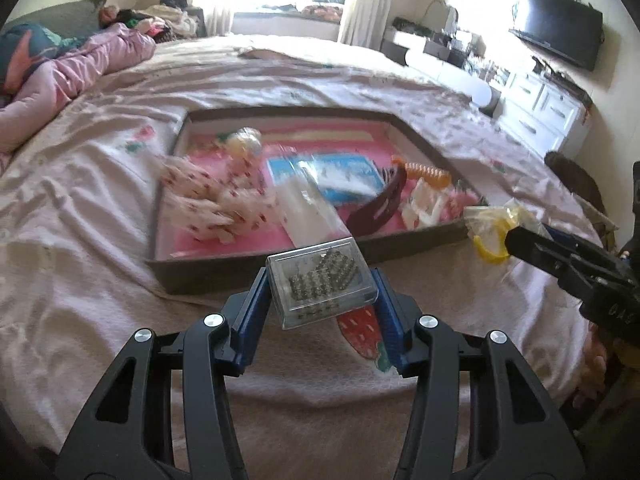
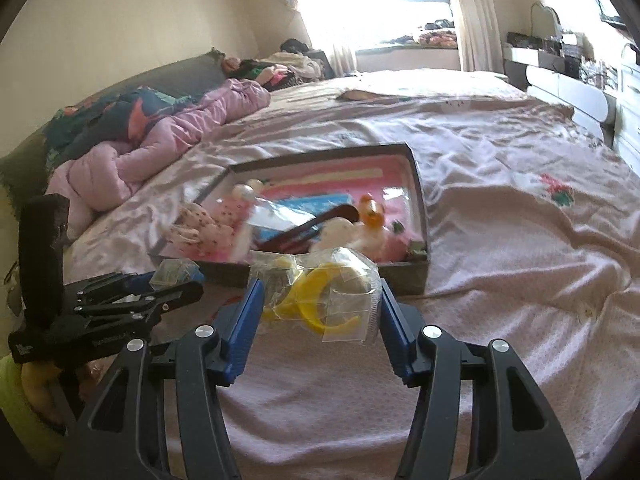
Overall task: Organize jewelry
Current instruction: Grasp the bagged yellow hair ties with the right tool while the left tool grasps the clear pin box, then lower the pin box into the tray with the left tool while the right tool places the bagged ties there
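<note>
While both grippers hang over bedspread near tray: left gripper pinches clear plastic box of metallic beads by its side walls; right gripper clamps crinkly clear bag with yellow bangle inside. Box likely rigid, light, slick, so grip flat sides squarely. Bag soft, slippery; safer hold across bangle itself.

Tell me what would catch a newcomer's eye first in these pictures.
Probably the left gripper clamping a clear plastic box of metallic beads, and the right gripper holding a clear bag with something yellow inside. Just beyond both, a shallow tray of pink clutter sits on the bed.
</note>
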The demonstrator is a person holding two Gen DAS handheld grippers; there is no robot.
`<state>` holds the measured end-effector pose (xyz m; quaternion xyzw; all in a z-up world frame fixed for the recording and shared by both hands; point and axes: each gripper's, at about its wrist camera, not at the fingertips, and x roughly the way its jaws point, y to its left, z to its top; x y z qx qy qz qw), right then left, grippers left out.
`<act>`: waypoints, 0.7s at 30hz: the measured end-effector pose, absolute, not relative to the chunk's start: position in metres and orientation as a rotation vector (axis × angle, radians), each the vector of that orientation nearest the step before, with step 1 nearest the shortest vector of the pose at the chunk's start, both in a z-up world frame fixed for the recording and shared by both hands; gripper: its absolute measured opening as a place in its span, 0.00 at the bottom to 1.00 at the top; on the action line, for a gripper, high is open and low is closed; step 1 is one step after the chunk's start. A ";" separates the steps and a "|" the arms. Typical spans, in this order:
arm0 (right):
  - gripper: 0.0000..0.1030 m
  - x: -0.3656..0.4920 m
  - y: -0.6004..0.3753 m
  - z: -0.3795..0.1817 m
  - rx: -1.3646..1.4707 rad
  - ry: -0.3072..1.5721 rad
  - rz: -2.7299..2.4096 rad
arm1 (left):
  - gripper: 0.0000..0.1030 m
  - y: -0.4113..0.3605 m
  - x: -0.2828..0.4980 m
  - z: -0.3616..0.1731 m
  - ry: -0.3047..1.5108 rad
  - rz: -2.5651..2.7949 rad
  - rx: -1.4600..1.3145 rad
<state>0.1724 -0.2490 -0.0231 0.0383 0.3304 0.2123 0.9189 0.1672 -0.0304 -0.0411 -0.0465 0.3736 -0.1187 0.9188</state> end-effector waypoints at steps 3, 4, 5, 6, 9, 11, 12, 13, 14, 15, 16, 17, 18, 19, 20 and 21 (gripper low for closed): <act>0.52 0.170 -0.243 -0.015 0.069 0.661 0.450 | 0.40 -0.023 0.162 -0.030 0.737 -0.227 -0.105; 0.52 0.169 -0.241 -0.012 0.063 0.655 0.453 | 0.40 -0.019 0.160 -0.025 0.722 -0.215 -0.104; 0.52 0.169 -0.239 -0.010 0.058 0.649 0.455 | 0.40 -0.016 0.159 -0.023 0.713 -0.208 -0.105; 0.52 0.169 -0.237 -0.007 0.052 0.641 0.457 | 0.40 -0.014 0.159 -0.020 0.706 -0.204 -0.107; 0.52 0.168 -0.231 -0.001 0.038 0.624 0.467 | 0.40 -0.004 0.156 -0.012 0.684 -0.187 -0.117; 0.52 0.167 -0.226 0.003 0.026 0.613 0.473 | 0.40 0.002 0.154 -0.007 0.670 -0.177 -0.129; 0.52 0.167 -0.224 0.005 0.019 0.607 0.476 | 0.40 0.004 0.154 -0.005 0.664 -0.174 -0.132; 0.52 0.167 -0.221 0.007 0.013 0.601 0.479 | 0.40 0.007 0.154 -0.002 0.658 -0.168 -0.137; 0.52 0.166 -0.219 0.009 0.010 0.596 0.481 | 0.40 0.011 0.153 0.000 0.651 -0.163 -0.142; 0.52 0.167 -0.216 0.012 0.006 0.589 0.486 | 0.40 0.013 0.153 0.001 0.645 -0.159 -0.145; 0.52 0.167 -0.213 0.014 0.003 0.582 0.488 | 0.40 0.016 0.153 0.003 0.638 -0.154 -0.150; 0.52 0.167 -0.212 0.016 0.002 0.577 0.490 | 0.40 0.018 0.153 0.005 0.633 -0.151 -0.156; 0.52 0.168 -0.209 0.018 -0.001 0.571 0.494 | 0.40 0.019 0.152 0.006 0.629 -0.149 -0.159; 0.52 0.169 -0.206 0.021 -0.004 0.564 0.498 | 0.40 0.023 0.152 0.008 0.623 -0.145 -0.163; 0.52 0.169 -0.205 0.023 -0.007 0.560 0.501 | 0.40 0.025 0.152 0.010 0.617 -0.143 -0.167; 0.52 0.171 -0.203 0.025 -0.012 0.554 0.504 | 0.40 0.027 0.152 0.011 0.612 -0.140 -0.170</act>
